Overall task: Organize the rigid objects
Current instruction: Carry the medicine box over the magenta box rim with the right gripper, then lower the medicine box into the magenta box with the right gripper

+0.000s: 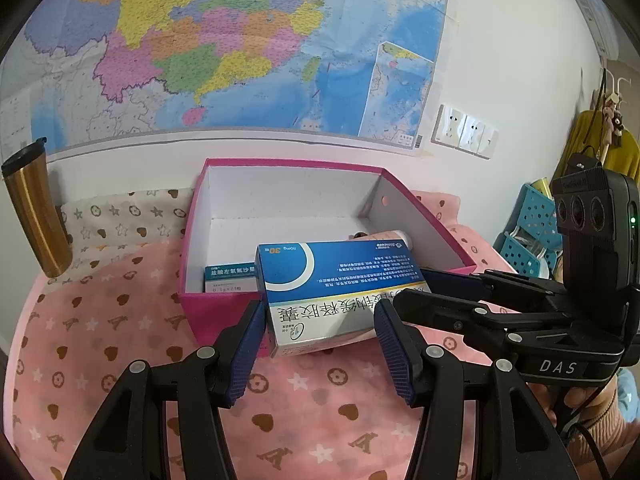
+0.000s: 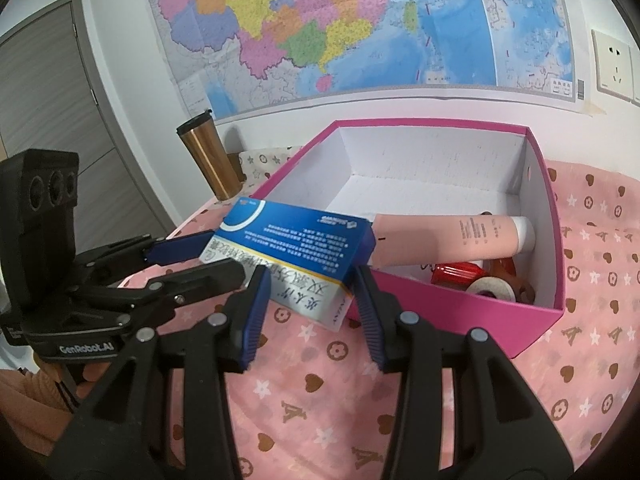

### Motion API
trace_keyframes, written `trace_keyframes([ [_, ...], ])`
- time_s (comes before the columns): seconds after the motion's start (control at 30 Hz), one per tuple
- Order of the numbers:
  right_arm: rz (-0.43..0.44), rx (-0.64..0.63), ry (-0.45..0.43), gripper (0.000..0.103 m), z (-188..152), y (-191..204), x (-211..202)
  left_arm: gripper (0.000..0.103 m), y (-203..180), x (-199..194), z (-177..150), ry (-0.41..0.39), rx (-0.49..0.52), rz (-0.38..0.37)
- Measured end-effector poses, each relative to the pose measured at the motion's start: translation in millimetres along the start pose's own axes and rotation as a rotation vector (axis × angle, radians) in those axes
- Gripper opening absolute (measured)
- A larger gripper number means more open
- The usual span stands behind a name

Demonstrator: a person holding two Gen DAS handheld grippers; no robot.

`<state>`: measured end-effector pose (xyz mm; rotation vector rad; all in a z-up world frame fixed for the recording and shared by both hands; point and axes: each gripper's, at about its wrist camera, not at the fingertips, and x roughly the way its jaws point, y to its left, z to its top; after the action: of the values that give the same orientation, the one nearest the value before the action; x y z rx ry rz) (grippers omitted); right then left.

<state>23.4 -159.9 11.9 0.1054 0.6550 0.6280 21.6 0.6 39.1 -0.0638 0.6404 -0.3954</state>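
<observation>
Medicine box [image 1: 336, 292], blue on top and white on its side with printed text, sits raised over the near rim of a pink storage box [image 1: 208, 312], tilted and partly jutting out toward the cameras. Both tools close in on it from either side: the left gripper [image 1: 320, 344] has its blue ribbed pads on the two ends of the carton's white face, and the right gripper [image 2: 310, 300] brackets one corner of the same carton between its own pads. In the right wrist view the pads lie against the carton's sides, so both tools appear clamped on it; each gripper also shows in the other's view, reaching in from the side. Inside the white-lined storage box lie a smaller teal-and-white carton [image 1: 230, 278] against the near wall, a pale pink tube [image 2: 448, 240] with a white cap stretched across the floor, a red object [image 2: 456, 274] and a roll of tape [image 2: 492, 290] in the near corner. The storage box rests on a pink cloth [image 1: 120, 360] printed with hearts, stars and flowers. A gold tumbler [image 1: 36, 216] with a black lid stands beside the wall, well apart from the box, under a large coloured map [image 1: 224, 48]. Wall sockets [image 1: 464, 132] sit beside the map, and blue baskets [image 1: 528, 236] stand at the far edge.
</observation>
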Motion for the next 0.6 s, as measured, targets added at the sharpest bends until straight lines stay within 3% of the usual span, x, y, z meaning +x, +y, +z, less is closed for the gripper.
trace_keyframes([
  [0.6, -0.005, -0.005, -0.011, 0.046, 7.4, -1.9, 0.7, 0.056, 2.0, 4.1, 6.4, -0.006, -0.006, 0.002],
])
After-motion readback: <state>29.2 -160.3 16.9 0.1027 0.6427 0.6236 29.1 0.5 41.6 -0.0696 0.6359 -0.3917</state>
